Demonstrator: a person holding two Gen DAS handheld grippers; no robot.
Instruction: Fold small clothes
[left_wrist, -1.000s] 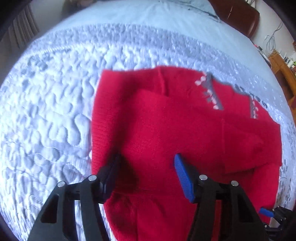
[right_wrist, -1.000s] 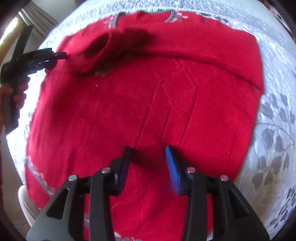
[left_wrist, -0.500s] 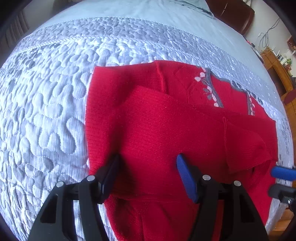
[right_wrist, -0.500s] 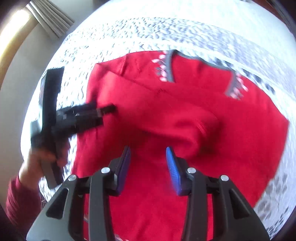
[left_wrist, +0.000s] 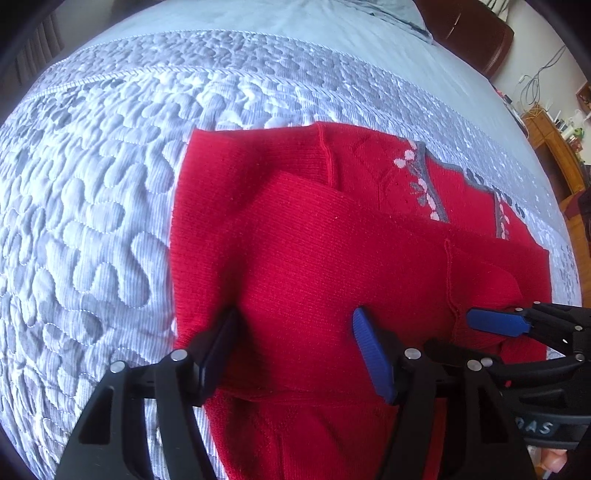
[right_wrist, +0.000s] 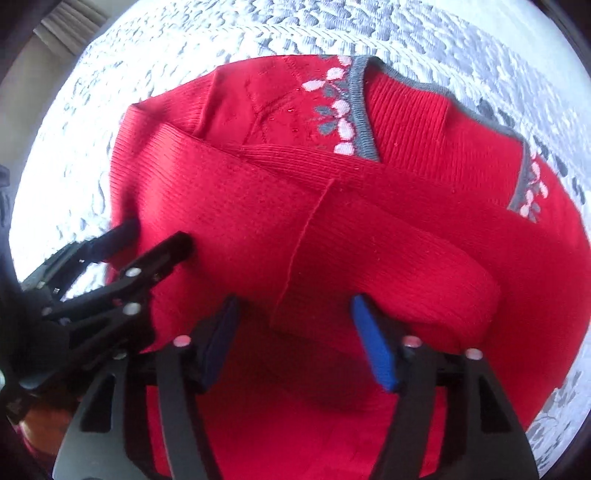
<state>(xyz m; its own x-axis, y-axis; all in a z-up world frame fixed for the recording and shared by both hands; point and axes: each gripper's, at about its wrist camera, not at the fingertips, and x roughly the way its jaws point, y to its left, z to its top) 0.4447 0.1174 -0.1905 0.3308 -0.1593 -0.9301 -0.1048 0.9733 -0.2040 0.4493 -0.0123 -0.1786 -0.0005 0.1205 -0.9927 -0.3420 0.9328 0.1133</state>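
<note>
I see the red sweater (left_wrist: 332, 266) lying flat on the quilted bedspread (left_wrist: 92, 192), sleeves folded across the chest, grey collar at 1 o'clock. My left gripper (left_wrist: 295, 343) hangs over it, jaws apart, gripping nothing. My right gripper (right_wrist: 295, 332) is also spread wide over the folded sleeve, nothing held.

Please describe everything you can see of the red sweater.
The red sweater is a ribbed knit with a grey neckline edged by pink and grey flowers. It lies flat on the grey quilted bedspread, both sleeves folded across its chest. Both open grippers hover over it; neither holds it.
</note>
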